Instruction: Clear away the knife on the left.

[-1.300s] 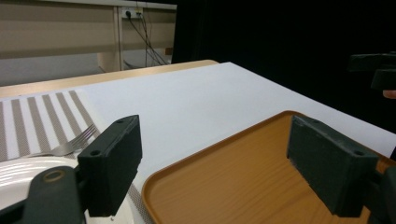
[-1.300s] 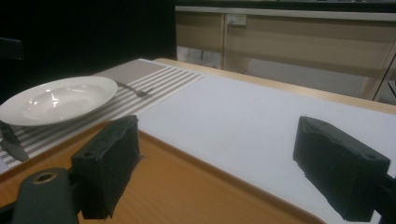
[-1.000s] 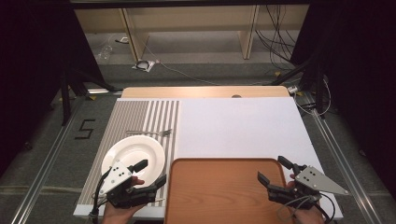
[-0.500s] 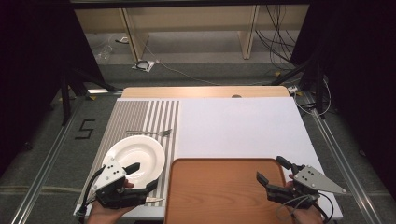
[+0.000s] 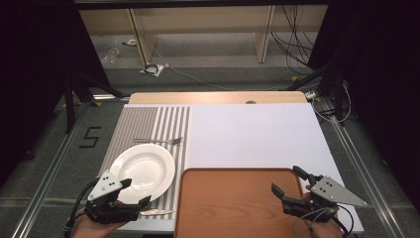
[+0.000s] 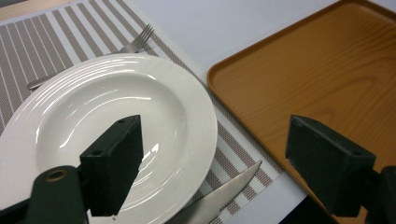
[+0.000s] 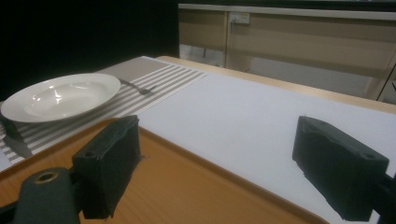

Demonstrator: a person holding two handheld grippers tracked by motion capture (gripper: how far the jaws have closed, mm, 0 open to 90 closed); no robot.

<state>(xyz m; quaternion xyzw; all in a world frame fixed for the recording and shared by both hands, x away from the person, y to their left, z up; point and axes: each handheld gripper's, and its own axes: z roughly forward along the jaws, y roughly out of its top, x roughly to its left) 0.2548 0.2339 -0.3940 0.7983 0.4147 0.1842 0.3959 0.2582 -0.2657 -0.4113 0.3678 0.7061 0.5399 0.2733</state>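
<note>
While both grippers are hovering low at the near edge of the tabletop (image 5: 257,134), the left gripper (image 5: 132,193) is hanging over the near rim of the white plate (image 5: 143,166), its jaws spread wide and grasping nothing. That plate is lying on the striped placemat (image 5: 148,121), with a fork (image 5: 161,141) just beyond its far rim and a knife (image 6: 219,198) beside its near edge, the blade partly tucked under the rim in the left gripper view. Just beside the placemat, the brown tray (image 5: 233,203) is sitting empty. Over the tray's right end the right gripper (image 5: 289,181) is waiting, its jaws likewise released and holding nothing.
</note>
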